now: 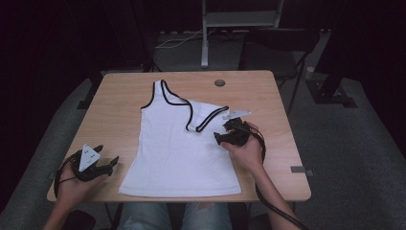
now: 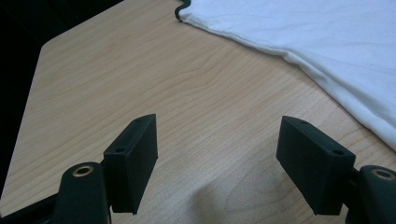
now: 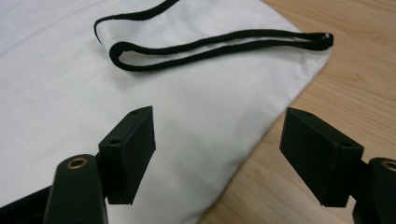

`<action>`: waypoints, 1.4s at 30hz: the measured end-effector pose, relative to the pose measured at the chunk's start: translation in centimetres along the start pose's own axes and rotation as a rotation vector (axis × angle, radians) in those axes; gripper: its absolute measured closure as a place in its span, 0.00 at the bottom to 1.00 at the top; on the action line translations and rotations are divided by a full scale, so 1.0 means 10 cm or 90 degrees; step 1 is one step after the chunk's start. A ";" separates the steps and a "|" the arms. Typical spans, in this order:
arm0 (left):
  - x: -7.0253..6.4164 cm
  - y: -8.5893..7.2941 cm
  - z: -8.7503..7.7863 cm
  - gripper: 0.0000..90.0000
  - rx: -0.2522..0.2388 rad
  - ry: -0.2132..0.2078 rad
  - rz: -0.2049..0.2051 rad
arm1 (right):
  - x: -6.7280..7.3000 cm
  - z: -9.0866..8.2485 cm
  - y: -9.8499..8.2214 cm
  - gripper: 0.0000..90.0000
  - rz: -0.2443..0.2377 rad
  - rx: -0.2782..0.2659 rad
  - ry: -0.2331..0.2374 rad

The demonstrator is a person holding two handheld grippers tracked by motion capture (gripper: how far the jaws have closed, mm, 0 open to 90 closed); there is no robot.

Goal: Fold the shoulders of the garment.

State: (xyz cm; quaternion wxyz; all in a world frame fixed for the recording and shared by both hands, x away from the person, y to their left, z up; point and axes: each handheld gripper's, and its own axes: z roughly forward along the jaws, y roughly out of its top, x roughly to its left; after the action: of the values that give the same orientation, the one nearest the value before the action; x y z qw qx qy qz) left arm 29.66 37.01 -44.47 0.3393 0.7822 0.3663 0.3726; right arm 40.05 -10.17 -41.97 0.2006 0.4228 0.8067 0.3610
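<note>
White top [image 1: 177,148] between both parted tools, untouched

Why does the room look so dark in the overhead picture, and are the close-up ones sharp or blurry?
In the high view only the table and white top are lit; the surroundings fall to near black. In the left gripper view the wood grain is crisp, with a soft shadow between the jaws. In the right gripper view the black strap is sharp, the near jaws slightly soft.

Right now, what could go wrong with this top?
1. The right hand-held gripper is open over the folded top; closing here may pinch several layers.
2. The black strap lies loose and could snag.
3. The hem reaches the table edge; a pull could slide it off.
</note>
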 end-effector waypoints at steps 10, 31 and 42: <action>0.00 0.00 0.00 0.33 -0.001 0.001 -0.001 | -0.07 -0.14 -0.14 0.29 0.016 -0.008 -0.018; 0.00 0.00 0.00 0.33 0.001 0.001 0.001 | -0.22 -0.42 -0.51 0.27 0.061 -0.021 -0.053; 0.01 0.00 0.01 0.33 -0.003 -0.001 -0.007 | -0.33 -0.58 -0.68 0.27 0.087 -0.029 -0.072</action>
State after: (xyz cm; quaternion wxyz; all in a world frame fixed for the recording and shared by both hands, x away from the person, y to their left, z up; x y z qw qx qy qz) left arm 29.76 37.12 -44.47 0.3433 0.7798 0.3693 0.3710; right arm 34.58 -17.90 -43.19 0.2303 0.4922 0.7549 0.3672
